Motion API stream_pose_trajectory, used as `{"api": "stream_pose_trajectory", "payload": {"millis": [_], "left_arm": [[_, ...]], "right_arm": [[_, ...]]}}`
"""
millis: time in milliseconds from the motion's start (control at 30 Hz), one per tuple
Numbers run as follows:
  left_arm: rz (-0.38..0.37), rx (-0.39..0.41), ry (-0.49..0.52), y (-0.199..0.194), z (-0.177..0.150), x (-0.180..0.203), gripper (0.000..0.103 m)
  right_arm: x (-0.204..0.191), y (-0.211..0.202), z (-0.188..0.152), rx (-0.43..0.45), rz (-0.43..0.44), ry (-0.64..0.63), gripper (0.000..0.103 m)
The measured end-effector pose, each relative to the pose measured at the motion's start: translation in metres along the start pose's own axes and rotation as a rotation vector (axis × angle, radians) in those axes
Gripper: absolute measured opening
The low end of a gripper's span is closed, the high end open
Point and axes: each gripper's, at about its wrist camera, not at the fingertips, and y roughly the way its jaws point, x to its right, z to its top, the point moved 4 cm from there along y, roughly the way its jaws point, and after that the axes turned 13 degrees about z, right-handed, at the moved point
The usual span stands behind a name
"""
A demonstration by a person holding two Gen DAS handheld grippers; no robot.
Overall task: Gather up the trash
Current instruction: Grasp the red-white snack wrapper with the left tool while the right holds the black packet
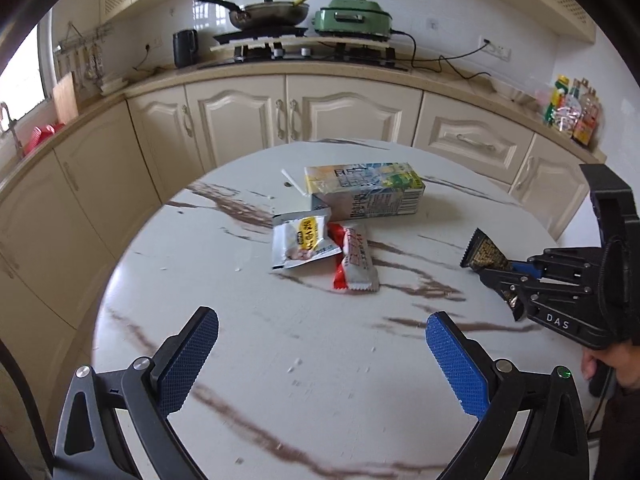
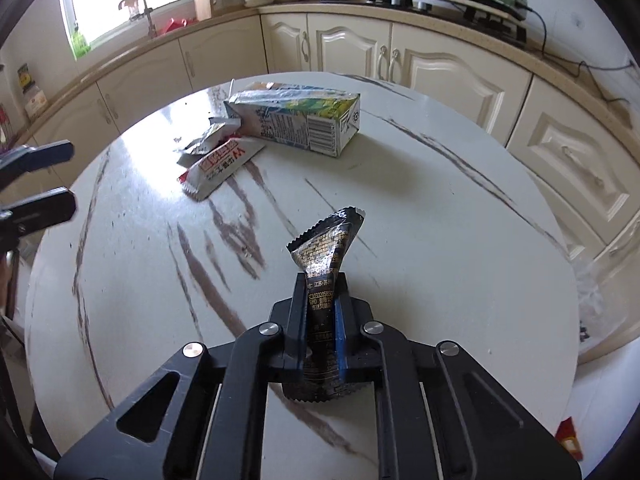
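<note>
My right gripper [image 2: 322,284] is shut on a black and gold wrapper [image 2: 326,244] and holds it above the round marble table [image 2: 440,240]; it also shows in the left wrist view [image 1: 486,254] at the right. My left gripper [image 1: 320,332] is open and empty over the table's near side. A drink carton [image 1: 366,194] lies on its side at the far part of the table, with a white straw [image 1: 294,182] beside it. A white and yellow snack packet [image 1: 304,242] and a red and white wrapper [image 1: 356,260] lie in front of the carton.
Cream kitchen cabinets [image 1: 300,112] curve round behind the table. The counter holds a stove with a pan [image 1: 268,12], a green electric cooker [image 1: 352,18], a black kettle [image 1: 185,48] and bottles [image 1: 572,110]. A red scrap [image 2: 568,438] lies on the floor at right.
</note>
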Motion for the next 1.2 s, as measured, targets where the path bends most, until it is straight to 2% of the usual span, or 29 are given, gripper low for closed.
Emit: {"api": "stream_pose_trajectory", "payload": {"millis": [33,133,200,233,367,567,633,667,733,767,867,1000,1200], "left_arm": [[-0.032,-0.015,-0.001,0.011,0.002,0.005,0.102],[-0.018,-0.052,0.017,0.039,0.010,0.014,0.098],[-0.053,-0.086,0.022,0.056,0.016,0.025,0.077],[-0.075,-0.102,0.025,0.068,0.023,0.031,0.076],[-0.008,-0.112,0.030,0.102,0.041,0.043,0.076],[0.003,-0.113,0.028,0.128,0.056,0.056,0.070],[0.029,-0.097,0.055,0.131,0.056,0.061,0.059],[0.012,-0.091,0.050,0.132,0.057,0.062,0.049],[0.013,-0.087,0.053,0.131,0.056,0.069,0.037],[0.002,-0.088,0.053,0.131,0.053,0.072,0.025],[-0.015,-0.085,0.067,0.111,0.039,0.075,0.014],[-0.051,-0.090,0.044,0.092,0.027,0.064,0.007],[-0.138,-0.036,0.011,0.037,0.007,0.051,0.006]], "right_arm": [[0.002,0.001,0.003,0.003,0.003,0.009,0.011],[0.004,0.001,0.012,0.032,0.015,0.028,0.011],[0.008,0.000,0.017,0.052,0.019,0.048,0.011],[0.011,0.000,0.019,0.051,0.020,0.056,0.011],[0.017,-0.002,0.022,0.068,0.037,0.077,0.011],[0.020,-0.002,0.021,0.079,0.051,0.086,0.011],[0.020,-0.002,0.020,0.084,0.053,0.090,0.011],[0.020,-0.002,0.020,0.086,0.056,0.094,0.011],[0.019,-0.002,0.020,0.089,0.060,0.096,0.011],[0.018,-0.002,0.020,0.088,0.062,0.095,0.011],[0.014,-0.003,0.019,0.094,0.068,0.098,0.011],[0.005,-0.009,0.017,0.105,0.072,0.099,0.011],[-0.021,-0.026,0.014,0.128,0.087,0.092,0.011]]}}
